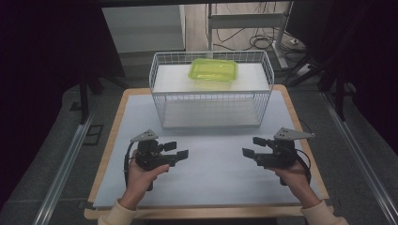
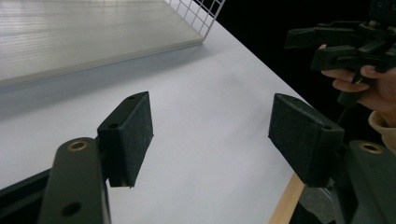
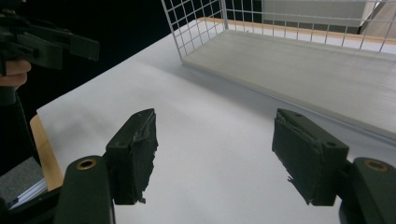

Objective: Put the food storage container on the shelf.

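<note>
Both hands were low over the surface [image 1: 206, 183], and the left hand-held gripper [image 1: 176, 150] had its jaws spread wide with nothing between them. In the left gripper view the left hand-held gripper [image 2: 210, 135] showed two black, blocky pads faced with a rough, grainy material, and only bare white sheet lay in the gap. The right hand-held gripper [image 1: 253, 146] was the same story: jaws spread, pinching nothing, touching nothing. In the right gripper view the right hand-held gripper [image 3: 215, 149] carried pads whose facing looked frayed and ragged along the edges. The two tools pointed in toward each other, well apart, with matte white covering between them and a pale wooden rim showing round the sheet.

Beyond them stood the white wire basket [image 1: 162, 101], a rectangular grid of thin rods with a flat, pale board as its floor. The lime-green plastic container [image 1: 213, 69], translucent, glossy and rounded at the corners, sat at the far side of that basket, well apart from both grippers. Each gripper wore a grey three-cornered plate on top.
</note>
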